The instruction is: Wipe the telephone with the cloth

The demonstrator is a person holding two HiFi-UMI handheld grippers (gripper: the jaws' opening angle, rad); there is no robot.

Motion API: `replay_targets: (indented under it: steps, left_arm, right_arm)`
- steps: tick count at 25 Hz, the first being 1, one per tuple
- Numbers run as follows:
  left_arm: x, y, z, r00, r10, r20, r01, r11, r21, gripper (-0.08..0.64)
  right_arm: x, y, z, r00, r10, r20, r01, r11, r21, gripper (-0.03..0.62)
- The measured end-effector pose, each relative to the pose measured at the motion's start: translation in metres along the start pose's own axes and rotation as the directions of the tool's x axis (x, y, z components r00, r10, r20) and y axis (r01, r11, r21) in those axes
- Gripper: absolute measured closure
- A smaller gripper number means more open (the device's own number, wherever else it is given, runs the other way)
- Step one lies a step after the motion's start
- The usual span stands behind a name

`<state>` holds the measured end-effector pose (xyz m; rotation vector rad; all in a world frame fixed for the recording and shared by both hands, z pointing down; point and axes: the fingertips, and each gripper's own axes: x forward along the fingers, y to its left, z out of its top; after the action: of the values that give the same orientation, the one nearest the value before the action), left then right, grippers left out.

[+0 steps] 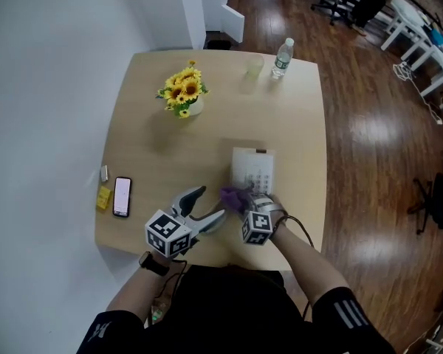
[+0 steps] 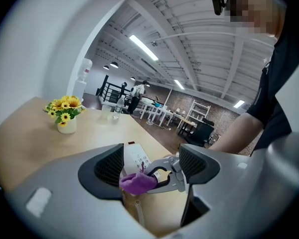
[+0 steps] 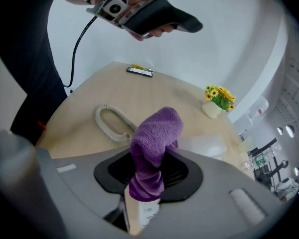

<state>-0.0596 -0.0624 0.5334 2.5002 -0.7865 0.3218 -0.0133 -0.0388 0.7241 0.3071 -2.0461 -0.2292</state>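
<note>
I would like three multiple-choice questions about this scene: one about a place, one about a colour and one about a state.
1. In the head view, where on the table does the smartphone lie?
A. near the left edge
B. near the right edge
C. at the far edge

2. What colour is the cloth?
A. green
B. purple
C. white

3. How is the left gripper?
A. shut on the cloth
B. open, holding nothing
C. shut on the smartphone

Answers:
1 A: it lies close to the left rim.
2 B: all three views show it purple.
3 B: its jaws stand apart, and the cloth sits in the right gripper.
</note>
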Motion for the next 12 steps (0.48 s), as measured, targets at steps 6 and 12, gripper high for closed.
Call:
replay_targets:
  steps: [6, 12]
  left_arm:
    - [0.01, 0.0, -0.005, 0.999, 0.02, -0.026, -0.02, 1.0, 0.002, 0.216]
    - [0.037, 0.019, -0.02, 0.989, 0.088, -0.123, -0.092, 0.995, -0.027, 0.242]
  right_arm:
    - [0.008, 0.038, -0.015, 0.994, 0.094, -0.046, -0.095, 0.995, -0.019, 0.46]
    - [-0.016, 0.042, -0.002, 0.992, 0.099, 0.076, -0.106, 0.989, 0.102, 0.46]
